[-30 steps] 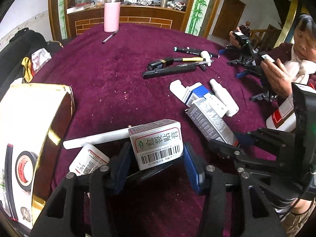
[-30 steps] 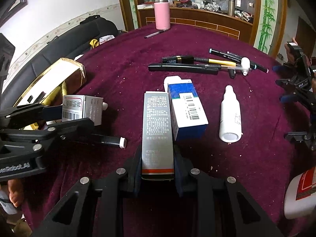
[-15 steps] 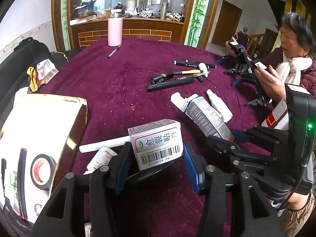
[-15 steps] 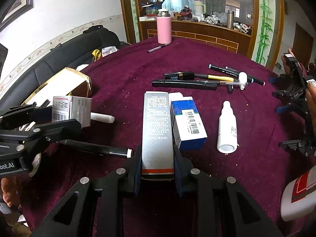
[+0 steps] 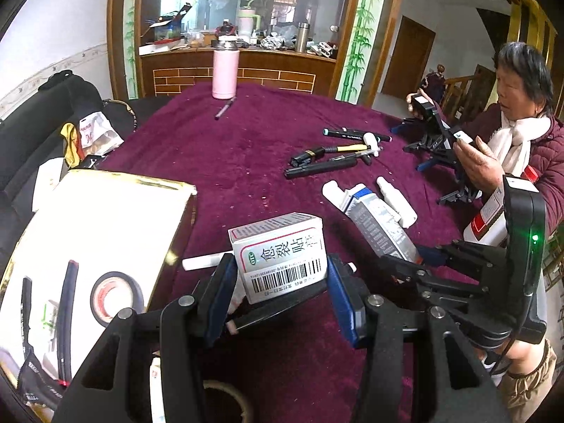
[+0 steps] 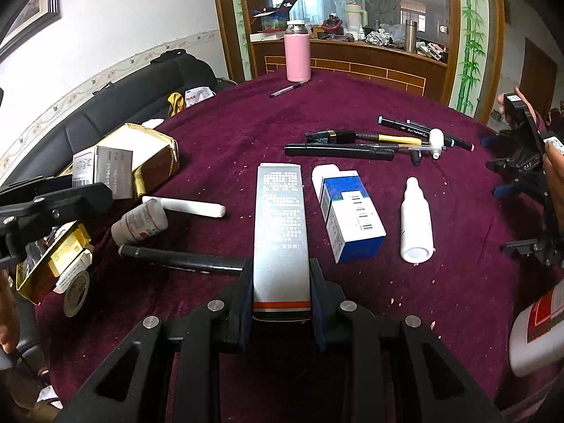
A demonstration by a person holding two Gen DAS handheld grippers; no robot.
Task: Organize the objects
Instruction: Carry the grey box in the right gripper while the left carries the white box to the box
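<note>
Left wrist view: the left tongs (image 5: 278,290) clamp a small white box (image 5: 280,255) at centre frame, barcode face toward the camera, the blue pads pressing its two short sides so it rides clear of the surface (image 5: 246,148). At lower left lies an open gold-edged carton (image 5: 105,218) with a roll of tape (image 5: 116,298) and pens already inside, which suggests it is the collecting bin and the white box is bound for it. At right the right tongs (image 5: 412,268) carry a long grey box (image 5: 380,229) by its near end. In the upper right of the frame a second person (image 5: 521,134) handles another pair of grippers.

Right wrist view: the right tongs (image 6: 282,292) sit narrow, closed on the grey box (image 6: 281,229) at centre frame, gripped low across its slim width so its length points away. A blue-and-white box (image 6: 349,218) and a white bottle (image 6: 416,222) lie just right of it on the surface (image 6: 229,134), lined up in parallel, apparently sorted by kind; pens (image 6: 370,144) are gathered in a bundle above them. At left the left tongs (image 6: 88,190) hold the white box (image 6: 102,172) in front of the gold carton (image 6: 148,155). A pill bottle (image 6: 139,224), a white tube (image 6: 194,206) and a black pen (image 6: 183,261) lie loose at centre left, seemingly waiting their turn.
</note>
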